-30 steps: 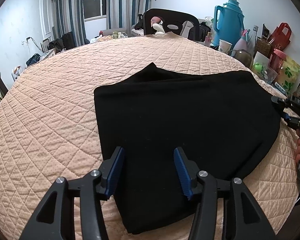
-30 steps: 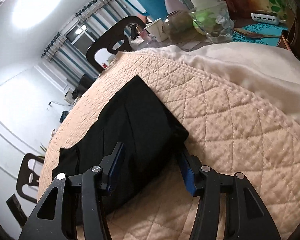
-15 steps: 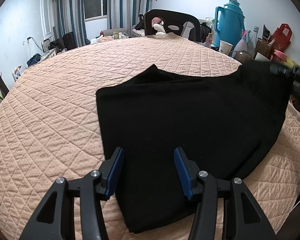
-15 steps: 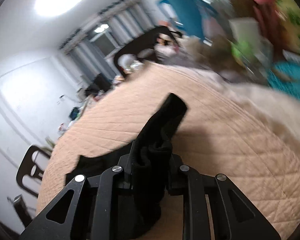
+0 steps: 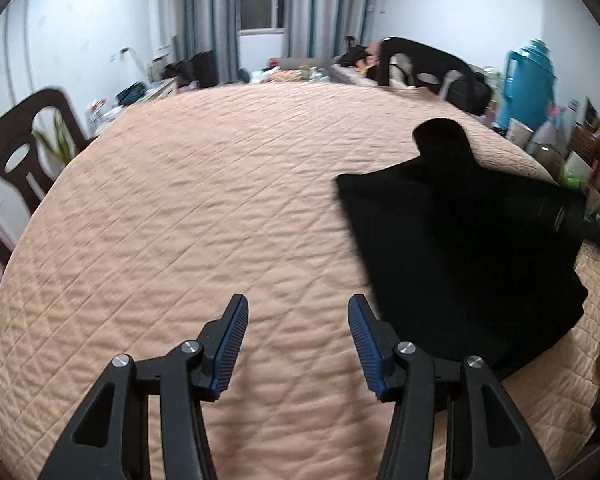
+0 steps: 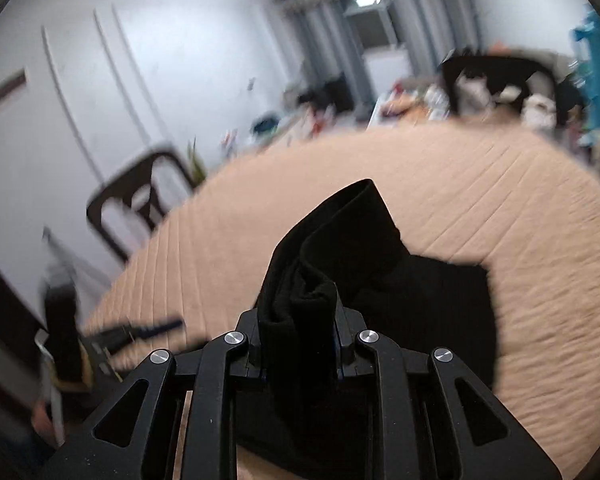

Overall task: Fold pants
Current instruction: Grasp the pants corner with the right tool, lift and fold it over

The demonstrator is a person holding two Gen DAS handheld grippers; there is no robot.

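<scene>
The black pants (image 5: pixel 460 240) lie partly folded on the right side of the peach quilted table (image 5: pixel 220 208). My left gripper (image 5: pixel 296 340) is open and empty over bare quilt, just left of the pants' near edge. My right gripper (image 6: pixel 300 332) is shut on a bunched edge of the pants (image 6: pixel 332 248) and holds it lifted above the table; the rest of the cloth trails below and right. In the right wrist view the left gripper (image 6: pixel 140 330) shows blurred at the lower left.
Dark wooden chairs stand at the table's left (image 5: pixel 16 148) and far side (image 5: pixel 424 60). A teal thermos (image 5: pixel 528 80), cups and bags crowd the right edge. The quilt to the left of the pants is bare.
My right gripper closed on the pants' edge and lifted it, swinging left. My left gripper moved off the pants to the left and stays open.
</scene>
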